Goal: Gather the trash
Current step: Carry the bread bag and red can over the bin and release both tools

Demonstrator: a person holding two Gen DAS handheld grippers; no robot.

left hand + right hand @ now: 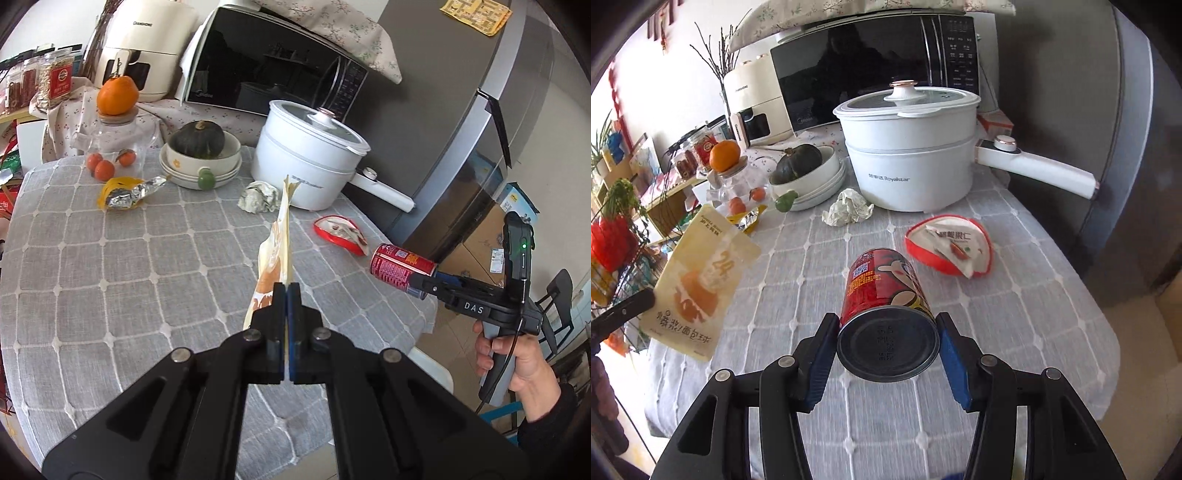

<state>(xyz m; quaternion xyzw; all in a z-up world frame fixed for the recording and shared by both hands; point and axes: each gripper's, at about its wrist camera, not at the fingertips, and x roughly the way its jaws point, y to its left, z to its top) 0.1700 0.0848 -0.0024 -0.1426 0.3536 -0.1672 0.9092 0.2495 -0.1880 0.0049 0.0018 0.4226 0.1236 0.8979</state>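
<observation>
Left fingers (287, 295) clamped tight on snack bag (275, 251), right fingers (888, 339) half open, hugging can (886, 291). Tip: keep both squeezed, carry clear of tabletop (997, 295), can slips easy.

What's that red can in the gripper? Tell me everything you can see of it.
The red can is a printed metal cylinder with a dark, stamped end facing the camera. It is clamped sideways between the blue pads of the right gripper, lifted above the grey checked tablecloth. Only the pads touch it.

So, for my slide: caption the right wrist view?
Right gripper grips a red can above the table.
</observation>
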